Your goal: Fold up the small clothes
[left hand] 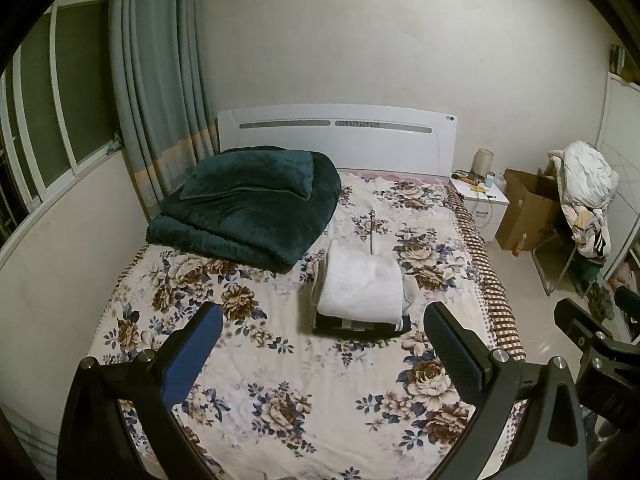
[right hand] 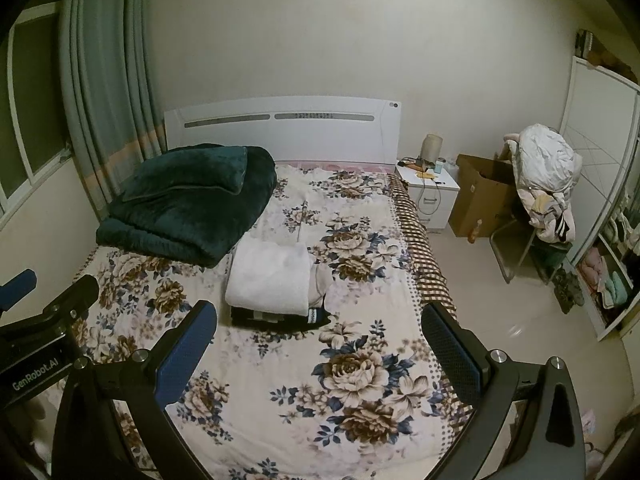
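A stack of folded small clothes lies in the middle of the floral bed sheet. A folded white garment is on top and a dark folded piece with a striped edge is underneath. The stack also shows in the right wrist view. My left gripper is open and empty, held above the bed just in front of the stack. My right gripper is open and empty, beside the left one; part of it shows at the right edge of the left wrist view.
A folded dark green quilt with a pillow lies at the bed's far left. A white headboard stands against the wall. To the right are a white nightstand, a cardboard box and a chair piled with clothes.
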